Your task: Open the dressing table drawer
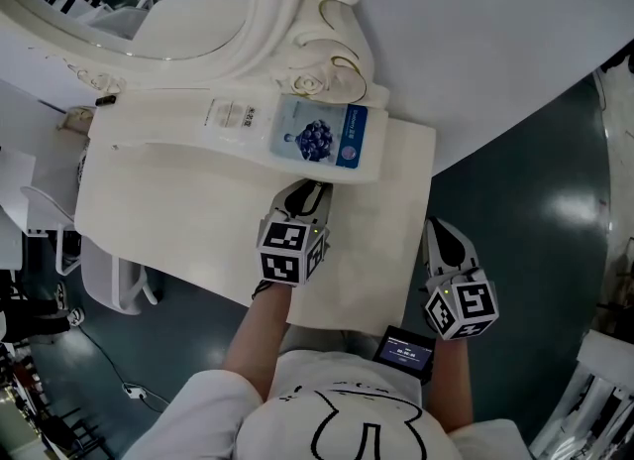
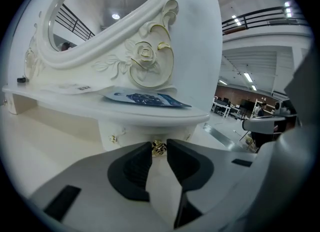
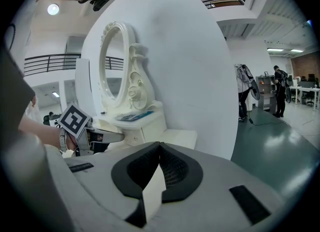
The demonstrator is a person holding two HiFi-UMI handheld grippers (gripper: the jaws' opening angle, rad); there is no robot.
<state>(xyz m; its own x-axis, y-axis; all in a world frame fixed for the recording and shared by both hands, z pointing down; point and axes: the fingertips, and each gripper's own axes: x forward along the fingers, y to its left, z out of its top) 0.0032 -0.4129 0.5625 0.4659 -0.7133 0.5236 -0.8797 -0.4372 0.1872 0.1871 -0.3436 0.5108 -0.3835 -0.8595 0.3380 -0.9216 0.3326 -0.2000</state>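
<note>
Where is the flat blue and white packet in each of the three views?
Head view: the flat blue and white packet lies upper centre, on the shelf.
Left gripper view: packet at centre, above the jaws.
Right gripper view: packet small, left of centre.
Shared landmark: the carved white mirror frame behind it.

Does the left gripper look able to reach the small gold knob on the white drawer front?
Probably yes: the small gold knob sits right between the tips of the left gripper, with nothing in front of it. Whether the pads press it yet is unclear.
</note>
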